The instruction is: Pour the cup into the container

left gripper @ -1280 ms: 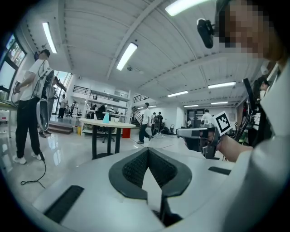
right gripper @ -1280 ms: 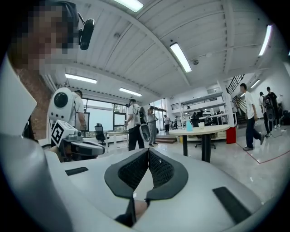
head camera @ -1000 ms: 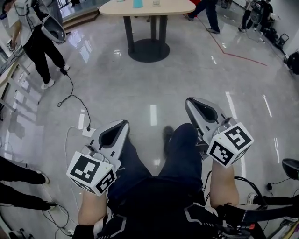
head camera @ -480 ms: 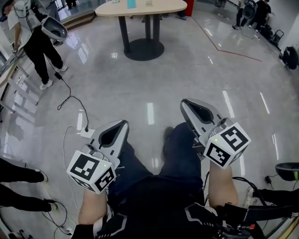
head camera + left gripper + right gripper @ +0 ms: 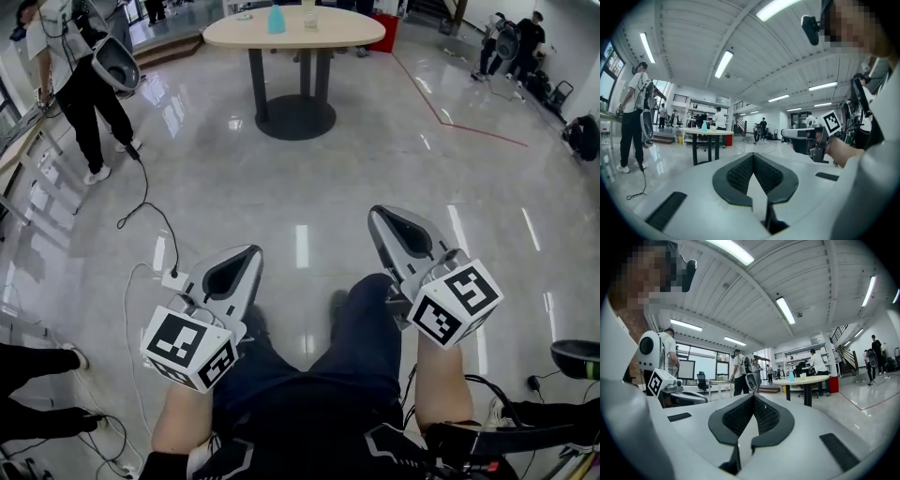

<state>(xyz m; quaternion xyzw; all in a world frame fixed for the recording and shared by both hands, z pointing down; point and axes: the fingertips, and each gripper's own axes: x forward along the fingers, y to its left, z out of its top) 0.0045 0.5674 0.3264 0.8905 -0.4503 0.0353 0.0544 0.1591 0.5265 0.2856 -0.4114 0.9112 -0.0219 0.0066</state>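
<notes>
A light oval table [image 5: 295, 30] stands far ahead across the shiny floor. On it are a blue container [image 5: 276, 19] and a small clear cup [image 5: 309, 13]. My left gripper [image 5: 247, 253] and right gripper [image 5: 379, 215] are held level above my legs, far short of the table. Both are shut with nothing between the jaws. In the left gripper view the shut left gripper [image 5: 752, 157] points toward the table [image 5: 706, 133] and the blue container [image 5: 704, 125]. In the right gripper view the right gripper [image 5: 753, 398] is shut too, with the table [image 5: 811, 379] ahead to the right.
A person with a gripper [image 5: 80, 89] stands at the back left beside a bench. A black cable [image 5: 145, 202] and a socket strip [image 5: 174, 278] lie on the floor to the left. More people [image 5: 511, 42] are at the back right. A red bin [image 5: 382, 30] stands behind the table.
The view has shifted forward and the table shows more fully at the top. My legs have moved in a step. Both grippers stay shut and side by side.
</notes>
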